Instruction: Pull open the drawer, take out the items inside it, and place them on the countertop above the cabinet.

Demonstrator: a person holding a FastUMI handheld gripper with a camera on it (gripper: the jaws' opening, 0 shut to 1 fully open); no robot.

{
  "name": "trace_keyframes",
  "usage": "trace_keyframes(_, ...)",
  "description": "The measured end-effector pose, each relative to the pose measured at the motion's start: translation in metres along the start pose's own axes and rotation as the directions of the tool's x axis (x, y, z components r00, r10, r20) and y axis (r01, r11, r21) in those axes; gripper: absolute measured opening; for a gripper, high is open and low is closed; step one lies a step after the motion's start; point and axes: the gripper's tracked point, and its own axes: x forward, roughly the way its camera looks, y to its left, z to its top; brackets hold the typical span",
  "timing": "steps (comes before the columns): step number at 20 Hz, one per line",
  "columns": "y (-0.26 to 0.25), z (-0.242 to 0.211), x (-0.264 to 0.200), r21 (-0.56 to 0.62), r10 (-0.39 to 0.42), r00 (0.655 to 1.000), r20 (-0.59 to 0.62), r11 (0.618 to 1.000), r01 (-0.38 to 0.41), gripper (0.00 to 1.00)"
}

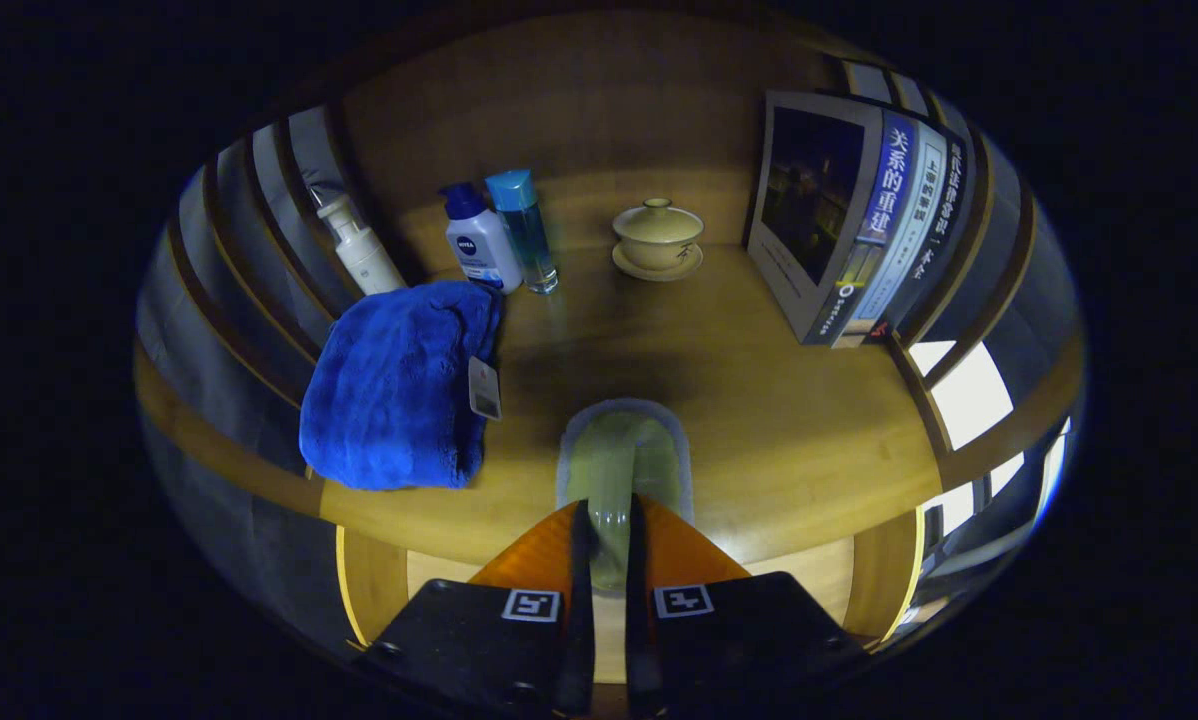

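Hand-held gripper [609,520] fingers clamp a pale green, translucent, grey-rimmed item [621,460], held level over the worktop [759,400] front edge. Blue towel [394,385] lies at the left edge.

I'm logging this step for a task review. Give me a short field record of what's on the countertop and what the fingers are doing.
gripper: fingers shut on a pale green cloth
pale green cloth: between the fingers, far end on the countertop
blue towel: left of the fingers
bottles: white pump bottle, white bottle with blue cap, clear blue bottle beyond the towel
lidded cup on saucer: far centre
books: standing, right
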Motion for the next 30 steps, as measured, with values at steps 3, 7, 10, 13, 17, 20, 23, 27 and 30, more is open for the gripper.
trace_keyframes(3, -0.001, 0.004, 0.004, 0.022, -0.004, 1.000, 0.011, 1.000, 0.004, 0.21)
trace_keyframes(7, -0.003, 0.008, -0.001, 0.018, -0.006, 0.999, 0.036, 1.000, 0.005, 0.46)
trace_keyframes(10, -0.004, 0.014, -0.013, 0.009, -0.005, 0.996, 0.085, 1.000, 0.005, 0.89)
trace_keyframes(13, -0.005, 0.023, -0.027, -0.012, -0.015, 0.985, 0.171, 1.000, 0.017, 1.00)
trace_keyframes(17, 0.000, 0.019, -0.051, -0.056, -0.002, 0.965, 0.261, 0.998, 0.017, 1.00)
trace_keyframes(20, 0.005, 0.013, -0.068, -0.081, 0.022, 0.942, 0.334, 0.997, 0.005, 1.00)
trace_keyframes(23, 0.005, 0.003, -0.092, -0.126, 0.026, 0.910, 0.413, 0.992, 0.029, 1.00)
trace_keyframes(27, 0.011, -0.022, -0.121, -0.129, 0.075, 0.868, 0.491, 0.992, -0.013, 1.00)
trace_keyframes(30, 0.004, -0.047, -0.139, -0.113, 0.095, 0.852, 0.515, 0.993, -0.043, 1.00)
